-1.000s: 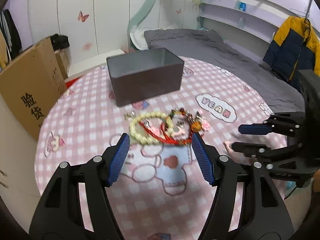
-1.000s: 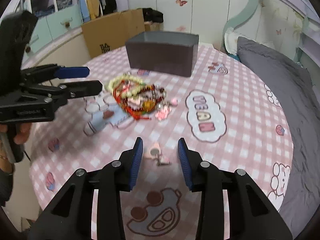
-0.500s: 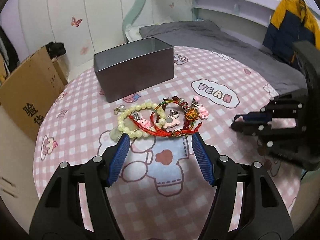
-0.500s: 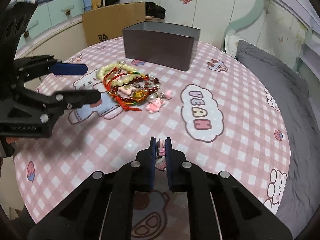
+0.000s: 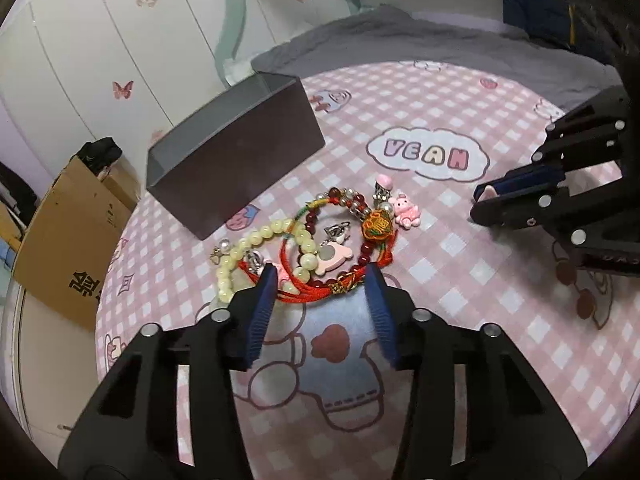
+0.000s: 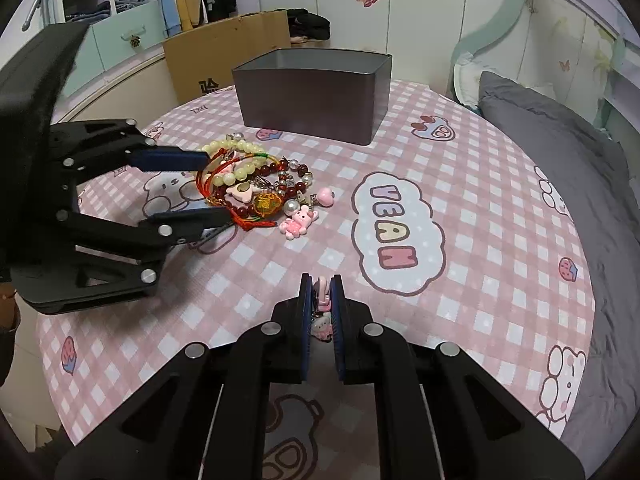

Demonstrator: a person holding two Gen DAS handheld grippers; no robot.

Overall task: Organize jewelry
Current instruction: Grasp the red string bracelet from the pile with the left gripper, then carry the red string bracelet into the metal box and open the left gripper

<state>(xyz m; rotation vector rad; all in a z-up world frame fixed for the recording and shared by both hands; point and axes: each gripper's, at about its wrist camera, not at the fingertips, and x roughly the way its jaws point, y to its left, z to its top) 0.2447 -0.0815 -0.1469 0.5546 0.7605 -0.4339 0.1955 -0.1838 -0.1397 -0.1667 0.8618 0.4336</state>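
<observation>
1. The jewelry pile [image 5: 320, 248] lies on the pink checked tablecloth [image 5: 460, 280], just near of the dark grey box [image 5: 236, 168], which stands open-topped at the far side of the table.
2. The left gripper [image 5: 320, 284] sits at the pile's near edge with its jaws closing; the red cord bracelet [image 5: 312, 292] and some of the beads lie between the blue pads, which do not yet visibly press on them.
3. The right gripper [image 6: 321, 300] is clamped on a small pink charm [image 6: 322, 312], held well to the right of the pile and just above the cloth.
4. The pale bead bracelet [image 5: 256, 248] and the dark red bead bracelet [image 5: 360, 240] are probably light and limp; the strands overlap, so lifting one is likely to drag the others along.
5. Round beads may roll out from between flat pads. The cord, or a run of beads pinched across the strand, looks the surest place to grip.
6. The pink bear charm [image 5: 406, 210] lies loose at the pile's right edge, small and hard; it would need a separate pinch across its body.
7. The box's open top appears wide enough for a simple drop.
</observation>
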